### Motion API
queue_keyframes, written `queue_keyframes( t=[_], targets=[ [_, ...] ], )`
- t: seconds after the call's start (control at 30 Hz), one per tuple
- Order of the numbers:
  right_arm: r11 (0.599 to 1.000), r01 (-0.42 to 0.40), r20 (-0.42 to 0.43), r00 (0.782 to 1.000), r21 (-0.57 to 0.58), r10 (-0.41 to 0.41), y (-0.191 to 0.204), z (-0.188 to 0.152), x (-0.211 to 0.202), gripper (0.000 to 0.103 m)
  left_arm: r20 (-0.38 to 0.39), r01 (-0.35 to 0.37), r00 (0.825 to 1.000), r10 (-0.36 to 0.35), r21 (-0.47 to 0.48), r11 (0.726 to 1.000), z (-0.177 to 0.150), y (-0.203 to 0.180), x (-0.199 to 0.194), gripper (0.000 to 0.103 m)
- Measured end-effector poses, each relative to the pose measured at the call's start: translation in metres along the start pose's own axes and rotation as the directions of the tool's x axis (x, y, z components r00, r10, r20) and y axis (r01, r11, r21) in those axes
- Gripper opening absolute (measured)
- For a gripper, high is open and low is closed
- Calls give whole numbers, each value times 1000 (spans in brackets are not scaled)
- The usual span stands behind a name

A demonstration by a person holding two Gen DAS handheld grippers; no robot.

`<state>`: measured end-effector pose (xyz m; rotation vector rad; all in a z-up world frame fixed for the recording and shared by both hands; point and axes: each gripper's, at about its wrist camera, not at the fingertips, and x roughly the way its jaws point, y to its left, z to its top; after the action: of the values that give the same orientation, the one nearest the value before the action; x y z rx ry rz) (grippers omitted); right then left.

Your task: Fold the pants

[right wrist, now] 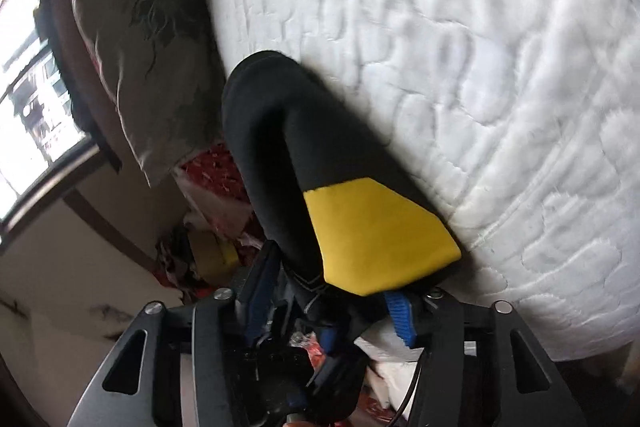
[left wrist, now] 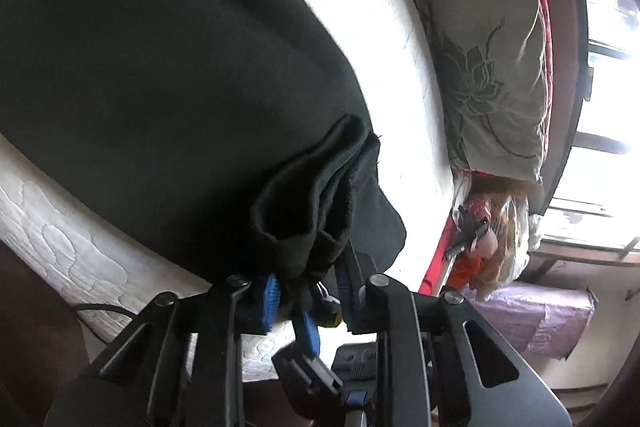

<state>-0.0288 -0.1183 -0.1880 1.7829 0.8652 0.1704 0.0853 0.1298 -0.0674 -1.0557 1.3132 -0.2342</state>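
A white quilted mattress fills most of both views; this bed carries everything. In the left wrist view the black pants lie spread over it, covering the greater part of the frame, with a bare white strip of mattress beyond them. Along the far edge of the bed lies a grey pillow with a dark flower print, and under it shows a red cloth. Behind the pillow runs a dark wooden bed frame, then a bright window with dark bars. Below the pillow's end sits a clear plastic bag; what is in it is orange and red, too blurred to name. Near it a purple cloth covers some low thing. In the right wrist view the same pillow lies left of the mattress, with red patterned cloth below it. The left tool is clenched on a bunched, layered edge of the pants, the folds rising between its blue pads. The right tool has a black pants part with a yellow patch standing up between its fingers; whether its blue pads press on the cloth I cannot tell.
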Motion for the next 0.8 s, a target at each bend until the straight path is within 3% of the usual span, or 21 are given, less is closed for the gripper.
queue_keyframes(
  t=[0.23, 0.33, 0.4, 0.47, 0.6, 0.67, 0.8],
  targets=[
    [999, -7, 11, 1000, 50, 7, -12, -1, -8, 50, -1, 27, 1000, -27, -49, 998, 2, 6, -13, 16],
    [1000, 1, 14, 1000, 26, -1, -11, 4, -3, 39, 5, 27, 1000, -27, -51, 998, 0, 2, -16, 16],
    [1000, 10, 21, 1000, -9, -9, -7, 7, -3, 18, 6, 30, 1000, -30, -46, 998, -1, 3, -18, 16],
    [999, 8, 15, 1000, -37, -7, -3, 9, -11, 11, 13, 3, 1000, -3, -14, 1000, -5, 3, -18, 16],
    [992, 20, 59, 998, -124, -13, 4, 14, -48, 10, -9, -94, 996, 94, 19, 995, -15, 11, 10, 16],
    [995, 41, 64, 997, -88, -36, -8, 21, -56, 10, -28, -87, 996, 87, -11, 996, -17, 24, 20, 15],
    [996, 39, 58, 998, -79, -34, -14, 26, -54, 10, -35, -71, 997, 72, 32, 997, -15, 20, 9, 15]
  ],
)
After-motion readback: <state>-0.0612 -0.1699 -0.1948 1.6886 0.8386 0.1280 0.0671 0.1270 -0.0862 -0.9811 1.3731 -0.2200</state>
